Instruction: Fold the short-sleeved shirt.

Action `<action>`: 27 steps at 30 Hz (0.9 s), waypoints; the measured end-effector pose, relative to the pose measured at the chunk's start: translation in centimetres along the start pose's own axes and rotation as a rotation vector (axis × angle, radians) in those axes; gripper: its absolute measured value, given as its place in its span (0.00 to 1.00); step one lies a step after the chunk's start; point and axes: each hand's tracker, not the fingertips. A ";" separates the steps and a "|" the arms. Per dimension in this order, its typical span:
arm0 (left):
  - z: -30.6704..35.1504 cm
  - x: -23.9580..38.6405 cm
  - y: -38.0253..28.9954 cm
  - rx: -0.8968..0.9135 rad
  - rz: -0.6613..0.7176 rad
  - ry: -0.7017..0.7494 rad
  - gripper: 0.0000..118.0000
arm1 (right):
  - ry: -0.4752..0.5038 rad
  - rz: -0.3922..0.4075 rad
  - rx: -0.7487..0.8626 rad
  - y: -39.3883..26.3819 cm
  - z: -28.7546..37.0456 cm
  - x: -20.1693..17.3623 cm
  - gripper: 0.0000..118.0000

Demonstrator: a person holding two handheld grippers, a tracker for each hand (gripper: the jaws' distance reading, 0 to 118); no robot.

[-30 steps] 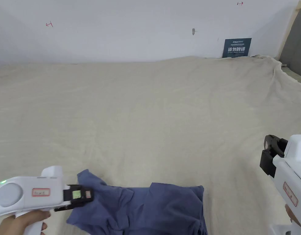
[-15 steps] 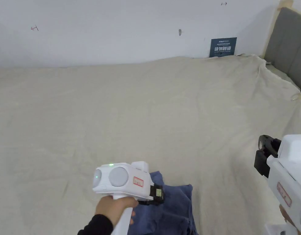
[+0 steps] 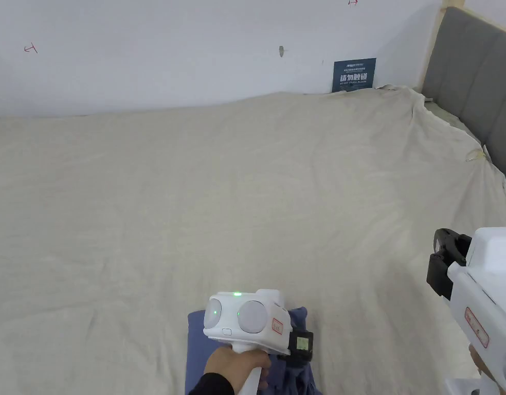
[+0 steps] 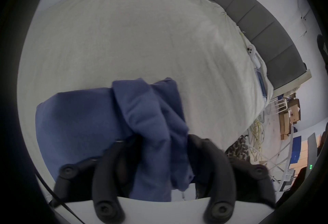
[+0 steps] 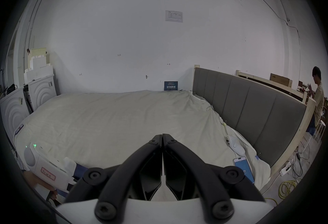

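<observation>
since the earlier frames the left gripper [image 3: 298,355] had swept from the lower left of the head view toward bottom centre, dragging a fold of the blue shirt [image 4: 85,121] across itself. in the left gripper view its jaws were clamped on a bunched layer of cloth [image 4: 152,139]. the shirt lay at the bottom edge of the head view on the beige bedsheet [image 3: 247,205], narrowed and doubled, with soft creases. the right gripper [image 5: 162,137] hung at the lower right, well apart from the shirt, jaws together on nothing. the left gripper was clearly nearer, and the carried fold probably needed laying flat rightward.
</observation>
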 end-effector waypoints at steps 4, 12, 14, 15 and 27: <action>3.9 -0.1 0.2 0.100 0.030 -0.076 0.81 | 0.003 0.003 0.007 0.3 0.2 0.0 0.00; 11.0 -3.5 0.0 0.348 0.016 0.043 0.81 | 0.006 0.004 0.029 1.0 0.4 -0.1 0.00; 11.1 -4.3 -0.6 0.405 0.003 0.137 0.72 | 0.007 0.007 0.032 1.1 0.4 -0.2 0.00; 11.1 -4.7 -0.9 0.427 -0.004 0.181 0.61 | 0.008 0.006 0.034 1.1 0.3 -0.2 0.00; 6.5 -6.1 -6.0 0.558 -0.147 0.262 0.00 | 0.004 0.009 0.024 1.0 0.1 -0.2 0.00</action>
